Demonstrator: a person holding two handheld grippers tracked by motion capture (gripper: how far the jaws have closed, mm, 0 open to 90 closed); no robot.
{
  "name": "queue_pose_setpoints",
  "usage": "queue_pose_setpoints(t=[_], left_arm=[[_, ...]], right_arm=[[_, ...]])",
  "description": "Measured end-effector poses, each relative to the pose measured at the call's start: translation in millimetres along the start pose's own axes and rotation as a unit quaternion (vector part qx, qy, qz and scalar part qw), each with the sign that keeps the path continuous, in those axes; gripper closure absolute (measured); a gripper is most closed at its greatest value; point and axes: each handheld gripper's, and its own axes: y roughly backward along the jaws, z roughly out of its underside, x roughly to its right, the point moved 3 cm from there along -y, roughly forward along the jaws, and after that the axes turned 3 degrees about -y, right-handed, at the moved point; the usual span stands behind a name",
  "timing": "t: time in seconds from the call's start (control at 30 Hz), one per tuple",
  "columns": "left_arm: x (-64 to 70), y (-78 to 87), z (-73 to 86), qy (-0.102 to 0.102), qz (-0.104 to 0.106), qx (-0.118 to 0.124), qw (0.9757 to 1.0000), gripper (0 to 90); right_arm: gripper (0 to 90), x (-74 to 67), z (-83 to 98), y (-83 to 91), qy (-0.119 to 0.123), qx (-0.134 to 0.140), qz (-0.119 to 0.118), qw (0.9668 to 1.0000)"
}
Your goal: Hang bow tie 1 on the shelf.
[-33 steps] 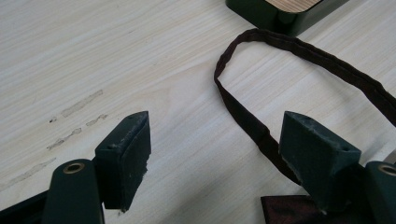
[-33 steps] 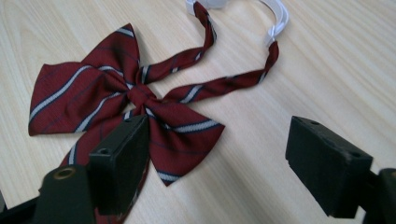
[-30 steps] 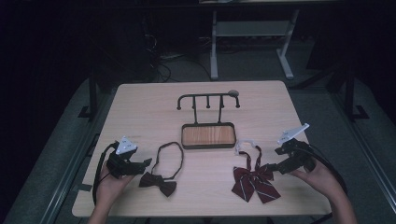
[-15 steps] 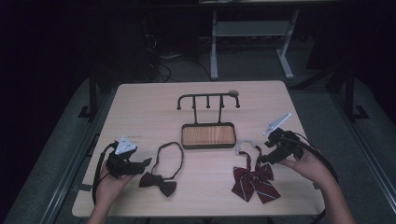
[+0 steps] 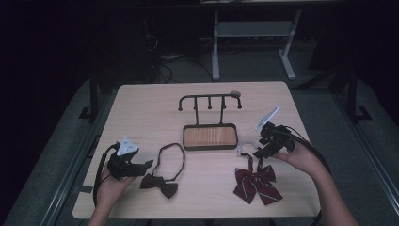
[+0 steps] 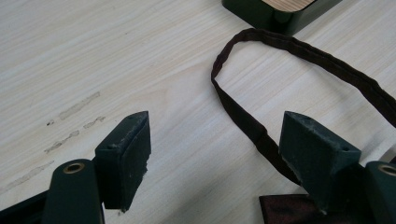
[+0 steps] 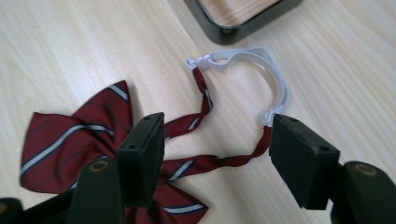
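A: Why is the right hand-held gripper (image 5: 259,149) hovering at the centre right of the high view, over the striped bow tie (image 5: 255,181)?

B: It looks lined up on the neck strap. In the right gripper view the strap (image 7: 201,163) runs between the two black jaws, and the white elastic loop (image 7: 261,70) curls toward the upper middle of the frame. The jaws have just been closing but stand apart, pads clear of the cloth, so nothing is held yet.

A: And the left hand-held gripper (image 5: 141,167)?

B: It rests at the lower left, jaws wide with nothing between the pads. The dark bow tie (image 5: 161,184) lies just beside it, and its strap (image 6: 243,116) loops up past the right jaw in the left gripper view. My guess is that it waits its turn.

A: Why the stand in the middle?

B: The hook rack (image 5: 209,100) rises behind its wooden tray (image 5: 210,136) at the centre of the tabletop (image 5: 150,113). Both ties lie flat in front with loops toward it, probably so each strap can be lifted onto a hook.
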Motion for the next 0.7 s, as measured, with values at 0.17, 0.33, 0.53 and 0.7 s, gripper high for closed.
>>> queue_pose_setpoints(t=[0.17,0.33,0.53,0.7], left_arm=[[-0.5,0.1,0.1,0.004,0.000,0.002,1.0000,25.6],[-0.6,0.3,0.2,0.004,0.000,0.002,1.0000,25.6],[-0.9,0.2,0.1,0.003,0.000,0.002,1.0000,25.6],[-1.2,0.3,0.1,0.004,0.000,0.002,1.0000,25.5]], right_arm=[[39.5,7.5,-2.8,-3.6,-0.007,-0.004,-0.002,1.0000],[44.1,16.5,-7.4,-12.7,-0.016,-0.016,0.001,0.9997],[47.1,22.0,-9.1,-20.1,-0.027,-0.029,0.002,0.9992],[50.9,27.3,-9.6,-23.6,-0.038,-0.035,0.007,0.9987]])
